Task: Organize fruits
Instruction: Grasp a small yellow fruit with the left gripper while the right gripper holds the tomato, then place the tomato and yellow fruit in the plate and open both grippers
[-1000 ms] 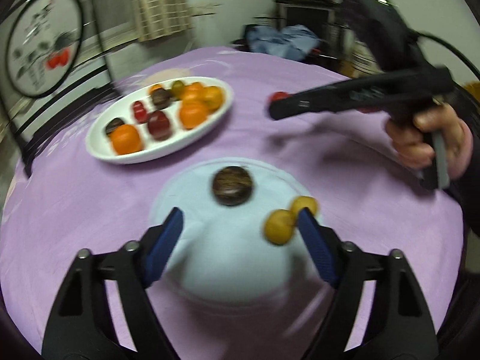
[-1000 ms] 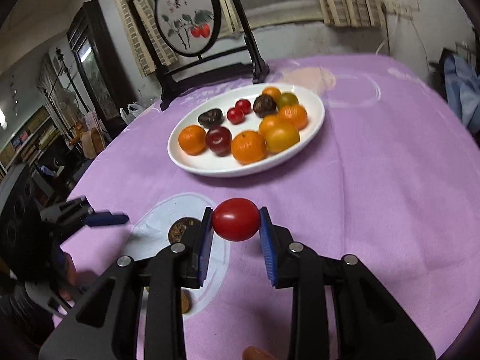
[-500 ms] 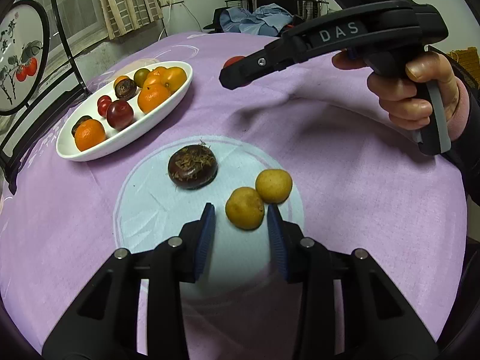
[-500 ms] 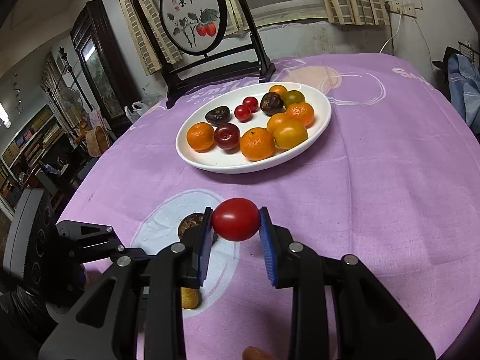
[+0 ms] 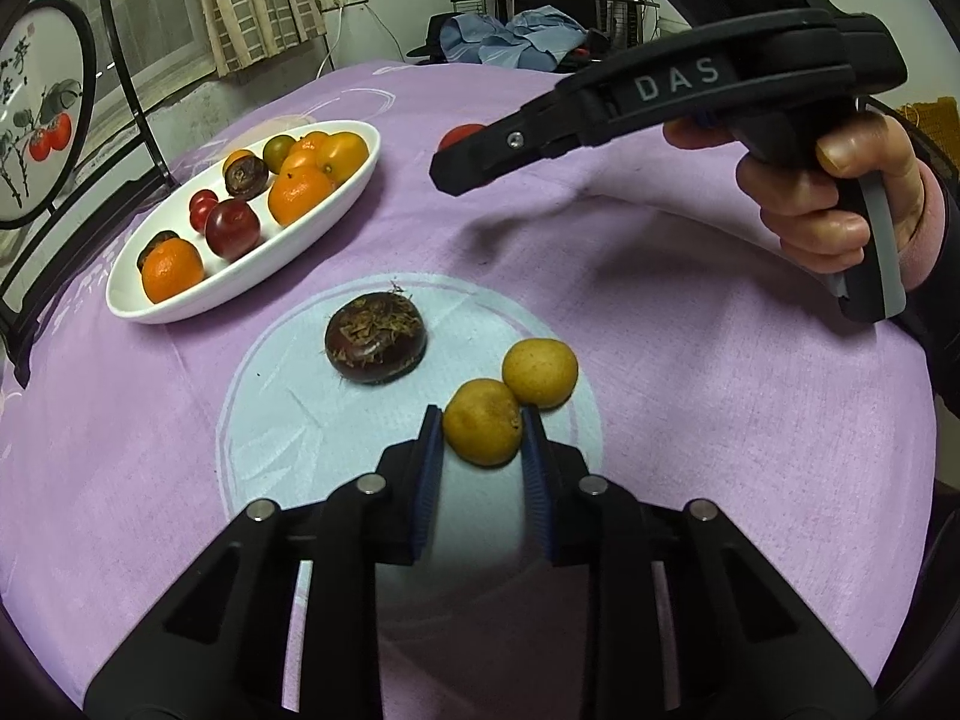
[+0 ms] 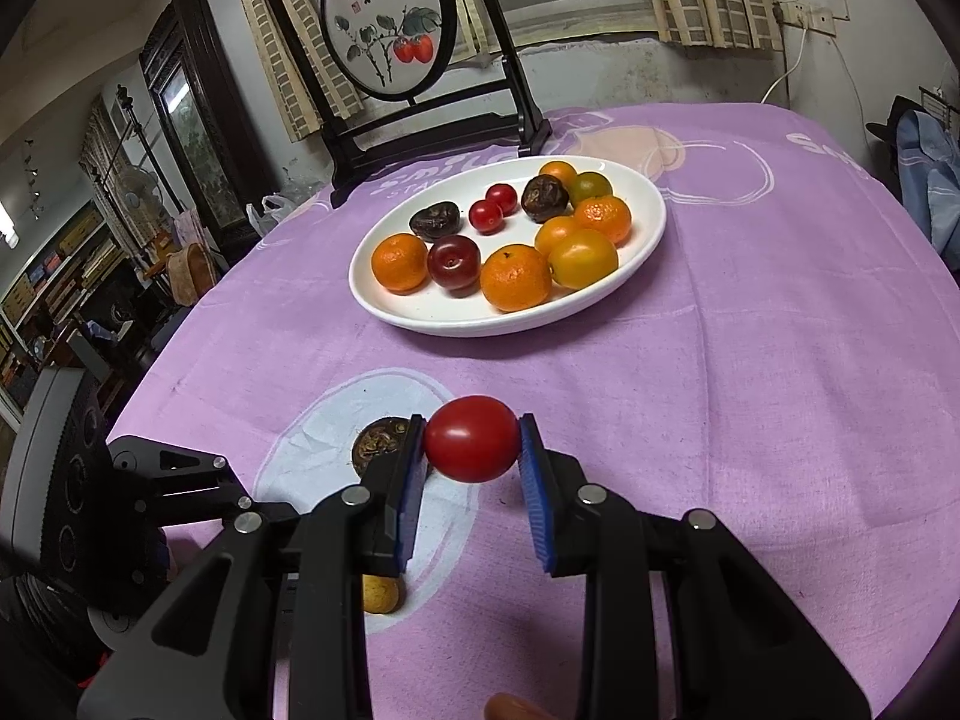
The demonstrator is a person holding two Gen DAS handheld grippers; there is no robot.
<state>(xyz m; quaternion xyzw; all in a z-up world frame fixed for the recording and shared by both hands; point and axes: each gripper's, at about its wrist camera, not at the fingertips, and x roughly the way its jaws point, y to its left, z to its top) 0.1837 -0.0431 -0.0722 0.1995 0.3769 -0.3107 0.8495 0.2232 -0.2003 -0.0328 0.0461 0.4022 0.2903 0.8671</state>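
Observation:
My left gripper (image 5: 482, 438) is shut on a small yellow fruit (image 5: 483, 429) that rests on the pale circle of the purple cloth. A second yellow fruit (image 5: 540, 373) touches it, and a dark brown fruit (image 5: 376, 337) lies to the left. My right gripper (image 6: 471, 441) is shut on a red tomato (image 6: 472, 438) and holds it above the cloth; it shows from the side in the left wrist view (image 5: 456, 177). A white oval plate (image 6: 651, 237) with oranges, small tomatoes and dark fruits stands beyond; it also shows in the left wrist view (image 5: 180, 306).
A black-framed round painted screen (image 6: 384, 24) stands at the table's far edge behind the plate. The left gripper's body (image 6: 150, 492) is at the lower left of the right wrist view. Clothes and furniture lie beyond the table.
My left gripper moved forward and closed its jaws onto the near yellow fruit. My right gripper kept the red tomato and drifted slightly toward the plate.

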